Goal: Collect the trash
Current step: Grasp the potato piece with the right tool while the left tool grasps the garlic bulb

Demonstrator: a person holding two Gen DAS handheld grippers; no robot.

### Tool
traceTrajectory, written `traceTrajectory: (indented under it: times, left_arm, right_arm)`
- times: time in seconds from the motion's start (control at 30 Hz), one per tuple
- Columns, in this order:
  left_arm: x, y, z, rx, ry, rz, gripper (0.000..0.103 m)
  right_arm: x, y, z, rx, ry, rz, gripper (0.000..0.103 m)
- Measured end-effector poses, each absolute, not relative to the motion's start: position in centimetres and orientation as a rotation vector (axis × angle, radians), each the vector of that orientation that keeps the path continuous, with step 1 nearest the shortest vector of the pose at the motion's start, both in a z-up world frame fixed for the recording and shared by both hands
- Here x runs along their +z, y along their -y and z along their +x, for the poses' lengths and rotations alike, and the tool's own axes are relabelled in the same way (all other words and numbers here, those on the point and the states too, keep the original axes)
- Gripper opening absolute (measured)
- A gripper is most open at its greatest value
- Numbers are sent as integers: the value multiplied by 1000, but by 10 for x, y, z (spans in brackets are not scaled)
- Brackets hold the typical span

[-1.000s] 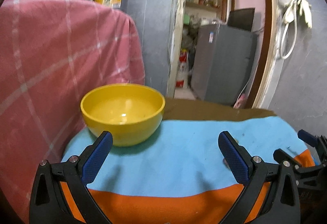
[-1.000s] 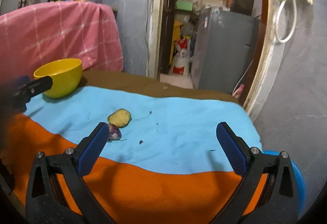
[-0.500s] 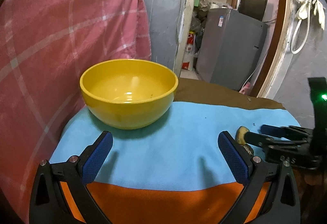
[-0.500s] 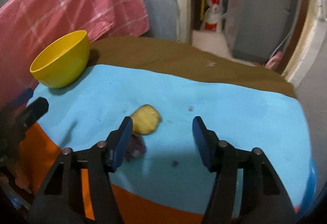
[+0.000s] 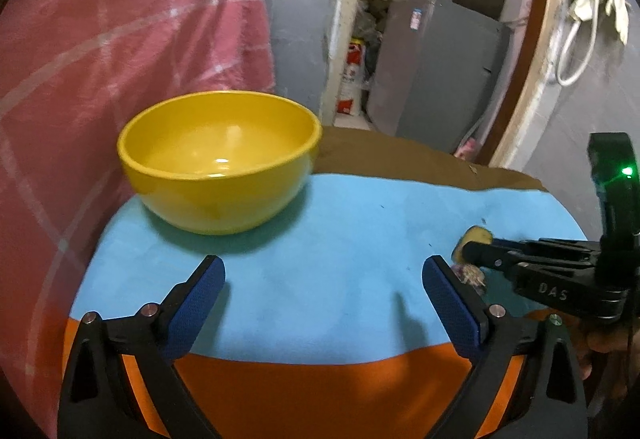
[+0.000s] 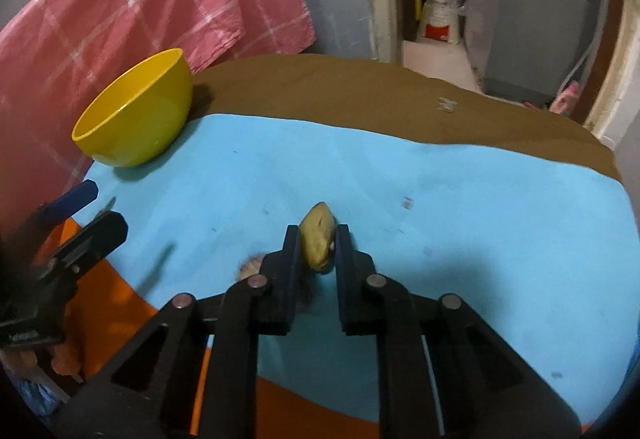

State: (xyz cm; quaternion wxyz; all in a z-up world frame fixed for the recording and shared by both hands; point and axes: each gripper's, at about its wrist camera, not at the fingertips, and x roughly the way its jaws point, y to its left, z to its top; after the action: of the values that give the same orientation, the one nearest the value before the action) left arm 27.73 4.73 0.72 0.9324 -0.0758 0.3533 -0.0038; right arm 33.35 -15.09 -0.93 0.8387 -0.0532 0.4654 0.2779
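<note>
Narrowed since before, right claw [image 6: 316,245] now grips yellow scrap [image 6: 317,241] (left claw [image 5: 323,285] gapes wide).

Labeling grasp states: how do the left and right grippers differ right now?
1. The left gripper is wide open; the right gripper is shut on the yellow scrap.
2. The left holds nothing and faces the bowl; the right is tipped down at the blue cloth.
Both have blue-padded black fingers.

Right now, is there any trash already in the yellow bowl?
No, the left wrist view shows the yellow bowl with a bare, glossy inside.
</note>
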Motion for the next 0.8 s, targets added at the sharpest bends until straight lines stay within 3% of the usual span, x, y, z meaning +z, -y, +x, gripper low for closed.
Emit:
traceTrajectory:
  times: [0.4, 0.8]
  left_arm:
    - [-7, -9, 299, -161, -849, -48, 87]
    - [-16, 44, 316, -293, -902, 95, 49]
  right_arm:
    - [-5, 205, 302, 407, -881, -63, 37]
    - [-2, 223, 278, 400, -777, 11, 36]
